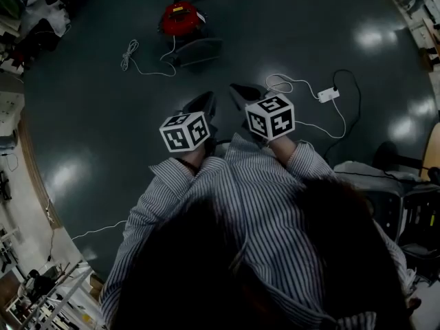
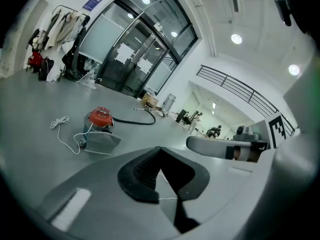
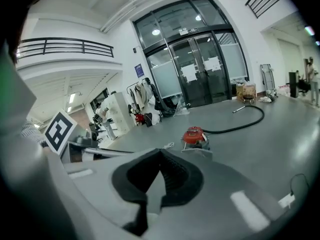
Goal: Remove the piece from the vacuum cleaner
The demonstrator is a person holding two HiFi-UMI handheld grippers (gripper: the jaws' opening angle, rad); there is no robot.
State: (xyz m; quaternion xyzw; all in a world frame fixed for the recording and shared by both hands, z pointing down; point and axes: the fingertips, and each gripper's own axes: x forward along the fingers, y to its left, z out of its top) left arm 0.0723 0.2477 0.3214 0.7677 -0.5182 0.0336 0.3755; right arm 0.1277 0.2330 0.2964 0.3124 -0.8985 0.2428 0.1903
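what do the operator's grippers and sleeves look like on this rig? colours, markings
The left gripper and right gripper match: light grey moulded bodies with black ribbed pads. Each carries a white cube printed with black square markers. The person wears a long-sleeved shirt with fine light-and-dark stripes, and its sleeves reach the wrists.

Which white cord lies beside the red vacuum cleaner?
The bundled cord trailing from the vacuum cleaner; the other cord ends in a white plug block, farther right.
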